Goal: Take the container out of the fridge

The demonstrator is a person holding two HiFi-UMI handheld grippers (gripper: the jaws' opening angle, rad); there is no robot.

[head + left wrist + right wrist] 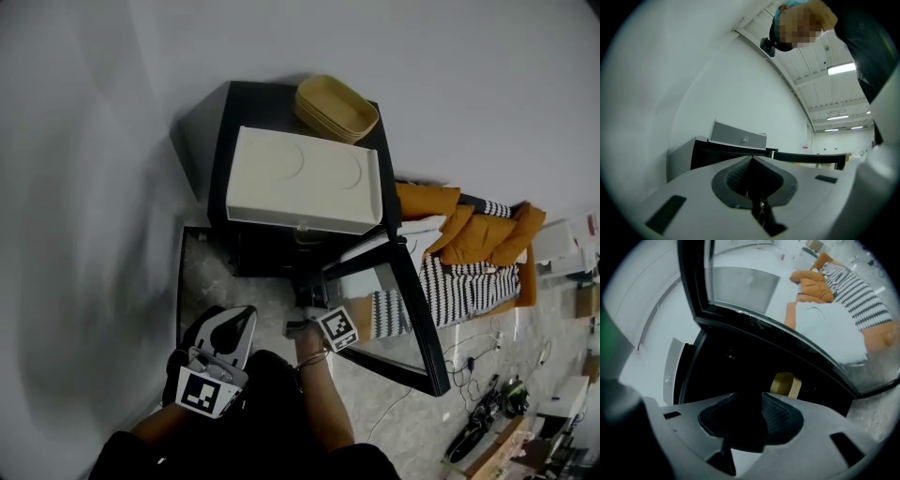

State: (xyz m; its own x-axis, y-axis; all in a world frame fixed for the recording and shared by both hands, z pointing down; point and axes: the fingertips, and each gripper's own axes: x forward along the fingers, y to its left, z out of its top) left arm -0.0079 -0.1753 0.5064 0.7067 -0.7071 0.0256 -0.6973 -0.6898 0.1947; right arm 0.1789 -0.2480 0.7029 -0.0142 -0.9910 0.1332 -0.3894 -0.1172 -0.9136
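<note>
A small black fridge (251,105) stands against the wall with its glass door (412,314) swung open to the right. Deep in the dark interior a yellow container (786,384) sits on a shelf, a little right of my jaw line; the head view does not show it. My right gripper (302,321) (749,395) is at the fridge's mouth, short of the container, open with nothing between its pads. My left gripper (232,326) (751,158) hangs low at the left, outside the fridge, tips together and empty.
A white tray (305,178) and stacked yellow baskets (336,106) lie on top of the fridge. A sofa with orange cushions (478,234) and a striped blanket (459,286) stands right of the door. Cables (487,394) trail on the floor. A bare wall runs along the left.
</note>
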